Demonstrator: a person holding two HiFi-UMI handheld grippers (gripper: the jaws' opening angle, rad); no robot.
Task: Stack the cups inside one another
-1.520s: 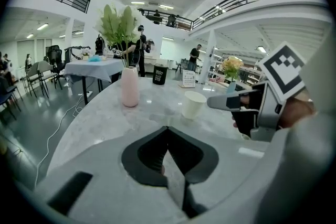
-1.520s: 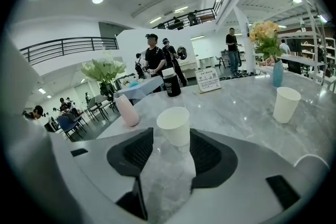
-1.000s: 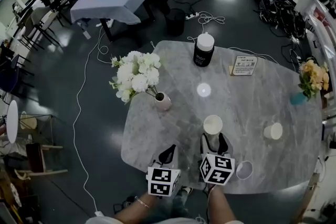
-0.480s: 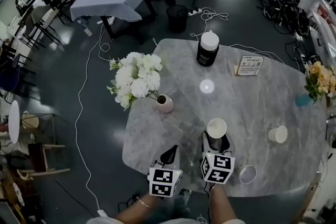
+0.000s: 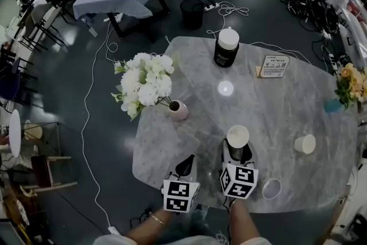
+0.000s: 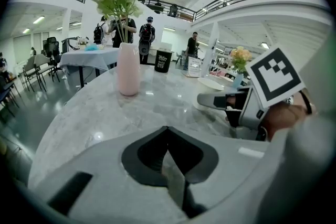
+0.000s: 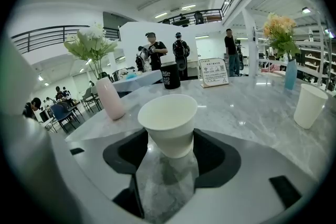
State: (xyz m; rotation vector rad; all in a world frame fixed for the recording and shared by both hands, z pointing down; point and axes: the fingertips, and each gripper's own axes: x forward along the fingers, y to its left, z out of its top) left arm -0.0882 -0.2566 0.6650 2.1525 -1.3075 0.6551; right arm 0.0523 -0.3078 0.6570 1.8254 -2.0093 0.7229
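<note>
A white paper cup (image 5: 237, 136) (image 7: 168, 122) stands upright on the marble table (image 5: 275, 106), between the jaws of my right gripper (image 5: 237, 146) (image 7: 169, 136). The jaw tips touch its sides, so the gripper is shut on it. A second white cup (image 5: 304, 143) (image 7: 308, 106) stands to the right, on its own. A greyish cup (image 5: 271, 187) sits near the front edge, right of my right gripper. My left gripper (image 5: 184, 164) (image 6: 168, 129) is shut on nothing, over the front edge of the table.
A pink vase (image 5: 178, 110) with white flowers stands left of the cup. Farther back are a black jar with a white lid (image 5: 226, 49) and a sign card (image 5: 273, 66). A blue vase with orange flowers (image 5: 332, 105) is at the right edge.
My right gripper has slid forward so the white cup now sits between its jaws. The cup has stayed in place on the table. The left gripper has hardly moved.
</note>
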